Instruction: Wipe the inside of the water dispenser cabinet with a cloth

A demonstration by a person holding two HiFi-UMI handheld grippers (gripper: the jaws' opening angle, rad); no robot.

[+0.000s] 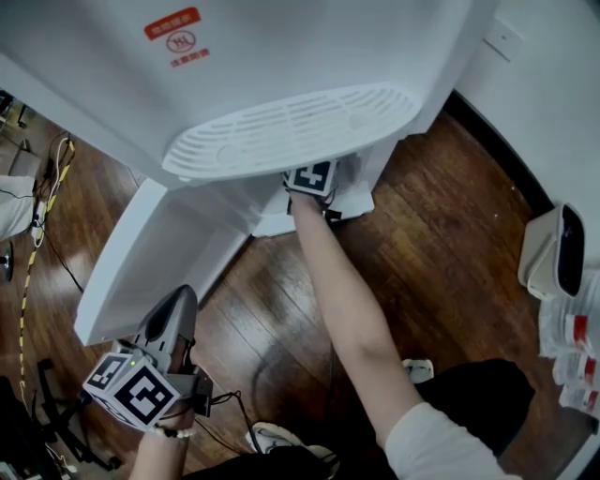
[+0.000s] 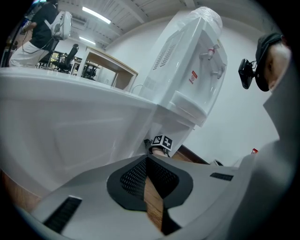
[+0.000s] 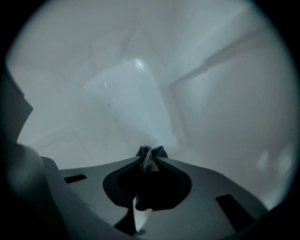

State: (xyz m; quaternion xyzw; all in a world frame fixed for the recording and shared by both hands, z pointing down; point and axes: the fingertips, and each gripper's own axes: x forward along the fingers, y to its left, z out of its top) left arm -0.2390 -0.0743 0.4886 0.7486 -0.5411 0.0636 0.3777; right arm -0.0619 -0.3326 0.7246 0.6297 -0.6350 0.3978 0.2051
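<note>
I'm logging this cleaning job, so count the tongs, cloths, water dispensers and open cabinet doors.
Tongs: 2 (left tongs, right tongs)
Cloth: 1
Water dispenser: 1
Open cabinet door: 1
Total: 5

Notes from my remote station: dark wood plank floor [image 1: 450, 234], glossy. White wall [image 1: 553, 94] with a pale switch plate [image 1: 503, 37] and a dark baseboard [image 1: 502, 152] at its foot. Cables [image 1: 42, 220] trail left. Ceiling strip lights [image 2: 97, 14] are lit, with a wooden desk [image 2: 112, 60] far back.
</note>
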